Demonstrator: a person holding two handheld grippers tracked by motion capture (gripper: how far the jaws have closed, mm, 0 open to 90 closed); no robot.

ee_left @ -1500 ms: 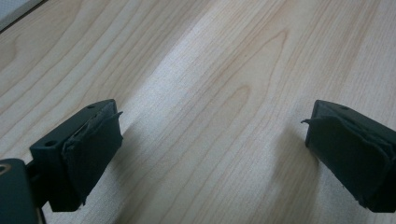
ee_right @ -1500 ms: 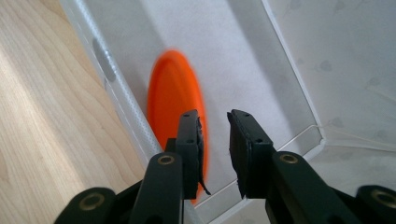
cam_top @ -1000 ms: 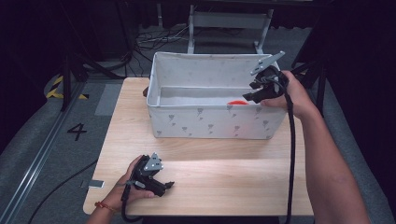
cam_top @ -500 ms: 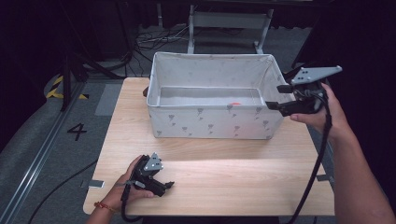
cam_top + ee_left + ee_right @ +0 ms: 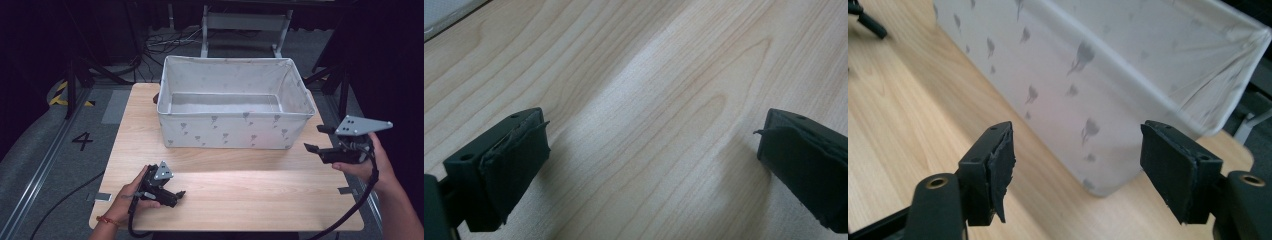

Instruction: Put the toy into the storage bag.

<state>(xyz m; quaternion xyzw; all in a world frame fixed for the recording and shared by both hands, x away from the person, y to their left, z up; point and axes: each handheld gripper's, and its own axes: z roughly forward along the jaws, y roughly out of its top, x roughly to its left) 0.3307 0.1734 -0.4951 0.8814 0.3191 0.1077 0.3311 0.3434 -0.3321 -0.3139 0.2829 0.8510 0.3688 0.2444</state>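
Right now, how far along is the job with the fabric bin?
Both grippers hold nothing. The right gripper, jaws just opened wider and empty, is beside the fabric bin at its right end. The left gripper rests open on the table. Nothing shows inside the bin on the visible floor, and nothing waits on the table.

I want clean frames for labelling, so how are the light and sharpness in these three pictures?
High view: dark room, bright band across the wooden table, slightly soft. Left gripper view: sharp wood grain, shadows beside the open left gripper. Right gripper view: the fabric storage bin is washed out and soft behind the open right gripper.
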